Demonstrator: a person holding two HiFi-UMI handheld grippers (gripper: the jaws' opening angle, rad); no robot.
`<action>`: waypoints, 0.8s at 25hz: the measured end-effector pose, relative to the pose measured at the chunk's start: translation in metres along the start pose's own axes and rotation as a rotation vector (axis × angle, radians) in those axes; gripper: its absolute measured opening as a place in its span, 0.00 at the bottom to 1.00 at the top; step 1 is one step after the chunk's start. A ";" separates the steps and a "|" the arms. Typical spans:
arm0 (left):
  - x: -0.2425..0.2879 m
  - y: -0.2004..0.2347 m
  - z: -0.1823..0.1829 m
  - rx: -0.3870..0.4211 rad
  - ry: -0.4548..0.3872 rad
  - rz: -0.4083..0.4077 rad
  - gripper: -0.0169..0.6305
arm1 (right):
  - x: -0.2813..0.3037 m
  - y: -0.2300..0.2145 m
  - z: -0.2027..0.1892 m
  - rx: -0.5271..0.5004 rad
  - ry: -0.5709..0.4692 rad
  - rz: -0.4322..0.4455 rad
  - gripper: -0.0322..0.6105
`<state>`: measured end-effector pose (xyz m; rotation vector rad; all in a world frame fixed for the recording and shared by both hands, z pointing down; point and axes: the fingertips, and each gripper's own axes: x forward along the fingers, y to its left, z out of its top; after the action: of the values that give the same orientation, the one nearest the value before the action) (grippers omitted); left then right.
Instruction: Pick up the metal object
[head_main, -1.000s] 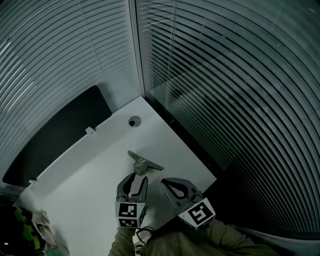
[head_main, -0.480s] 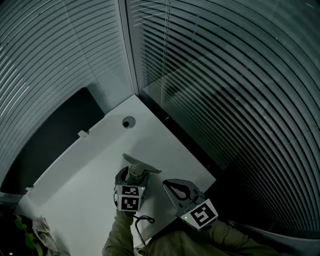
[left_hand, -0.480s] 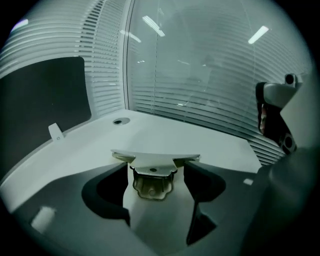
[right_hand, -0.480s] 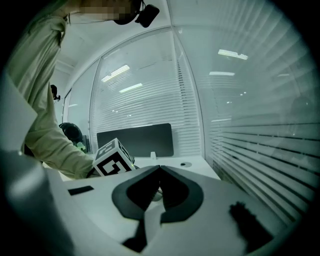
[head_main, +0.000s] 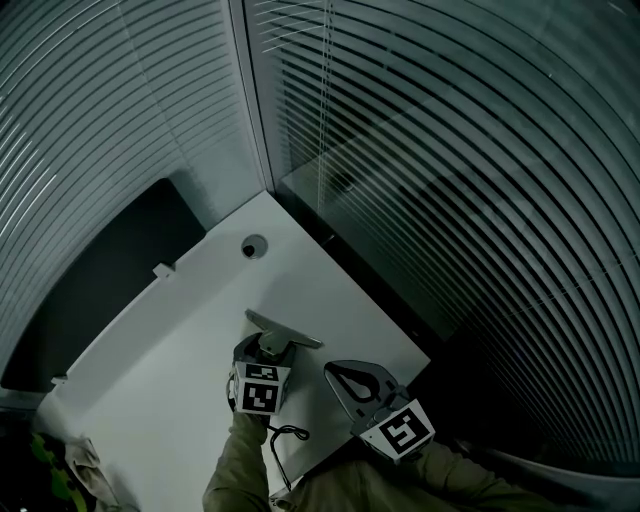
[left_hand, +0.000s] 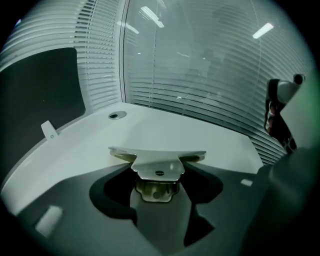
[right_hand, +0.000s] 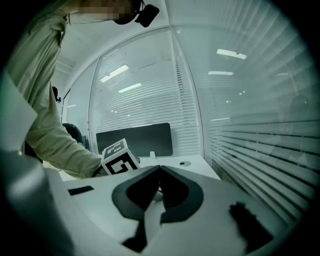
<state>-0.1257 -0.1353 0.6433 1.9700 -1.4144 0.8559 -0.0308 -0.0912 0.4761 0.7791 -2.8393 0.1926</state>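
Observation:
The metal object (head_main: 283, 332) is a flat T-shaped bracket lying on the white desk (head_main: 160, 350), its crossbar away from me. My left gripper (head_main: 268, 348) reaches over its stem. In the left gripper view the stem (left_hand: 157, 170) lies between the jaws with dark gaps on both sides, and the crossbar spans the tips. The jaws are closing and the pads do not touch the metal. My right gripper (head_main: 332, 368) hovers to the right of the bracket, shut and empty, its tips meeting (right_hand: 159, 169).
A round cable hole (head_main: 253, 245) sits near the desk's far corner. A dark panel (head_main: 100, 280) stands along the left edge, and glass walls with blinds (head_main: 450, 180) close off the back and right. The left gripper's marker cube (right_hand: 120, 157) and a sleeve show in the right gripper view.
My left gripper has moved forward from just behind the bracket to over its stem. The right gripper has stayed where it was.

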 end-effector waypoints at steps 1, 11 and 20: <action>0.000 -0.001 0.001 0.007 0.005 0.000 0.48 | 0.000 0.000 0.000 0.000 -0.001 -0.001 0.06; -0.023 -0.002 0.020 0.012 -0.108 0.055 0.47 | -0.011 -0.003 0.010 -0.016 -0.020 -0.019 0.06; -0.092 0.005 0.068 0.041 -0.406 0.165 0.47 | -0.002 0.004 0.024 -0.048 -0.076 0.021 0.06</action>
<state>-0.1402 -0.1332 0.5299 2.1657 -1.8204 0.5740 -0.0348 -0.0910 0.4523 0.7622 -2.9123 0.1000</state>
